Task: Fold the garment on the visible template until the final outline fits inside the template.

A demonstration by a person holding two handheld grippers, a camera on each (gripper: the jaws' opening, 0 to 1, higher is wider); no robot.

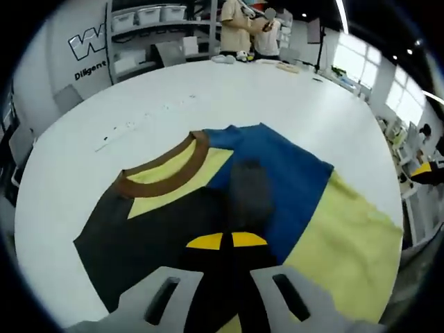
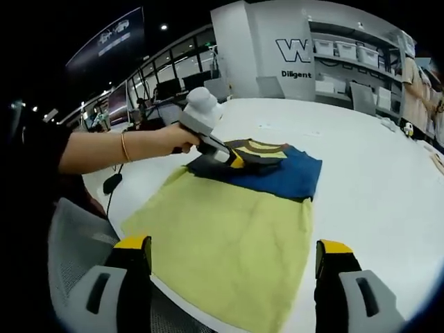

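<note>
already partly folded, the garment (image 2: 243, 222) lies flat on the white counter (image 2: 374, 187), its long axis running from the yellow hem just ahead of the right gripper (image 2: 232, 267) out to the collar (image 1: 163, 173). right fingers are spread wide, empty. left gripper (image 1: 227, 241) is nearer the collar, fingers together, seemingly clamped on dark cloth.

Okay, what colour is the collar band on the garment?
Brown, on the collar band of the garment; clearest in the left gripper view.

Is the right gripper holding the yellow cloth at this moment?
No, the right gripper has its jaws wide apart, with the yellow cloth lying flat on the table between them.
</note>
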